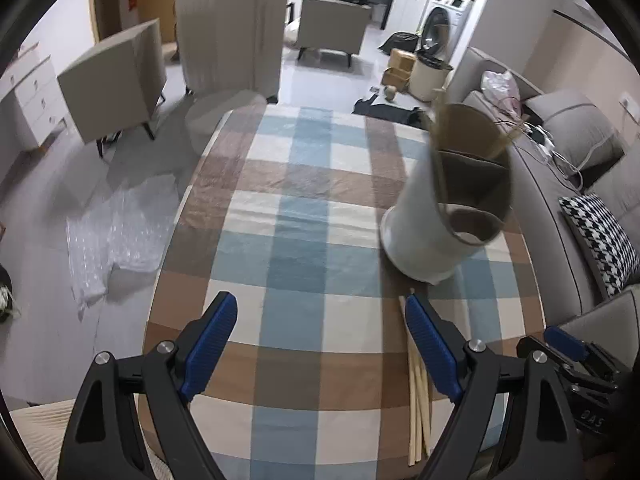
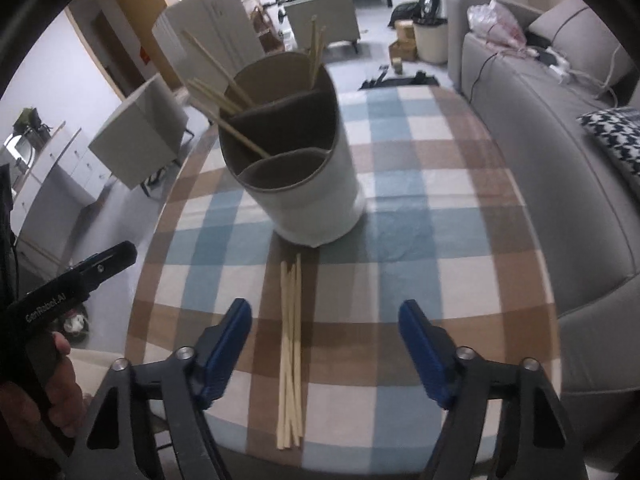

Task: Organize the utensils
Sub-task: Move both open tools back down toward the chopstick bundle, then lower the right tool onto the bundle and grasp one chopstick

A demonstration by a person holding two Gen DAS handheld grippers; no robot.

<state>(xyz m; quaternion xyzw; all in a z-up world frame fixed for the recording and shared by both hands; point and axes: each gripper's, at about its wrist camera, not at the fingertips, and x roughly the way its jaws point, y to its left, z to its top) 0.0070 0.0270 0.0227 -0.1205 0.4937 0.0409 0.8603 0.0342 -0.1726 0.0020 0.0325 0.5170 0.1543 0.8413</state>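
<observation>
1. A white holder point(image 2: 304, 172) with chopsticks in it stands on the checked tabletop point(image 2: 440, 240), beyond both grippers.
2. Loose chopsticks point(image 2: 290, 352) lie between the right gripper point(image 2: 325, 344) jaws, untouched.
3. Both the right and the left gripper point(image 1: 320, 340) stand wide and empty.

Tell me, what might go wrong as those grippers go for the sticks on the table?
The loose chopsticks lie flat in a thin, tight bundle, so the open right gripper could catch several or slip off. They lie near the table edge and might roll off. Sticks already in the holder lean out at angles and could get bumped.
</observation>
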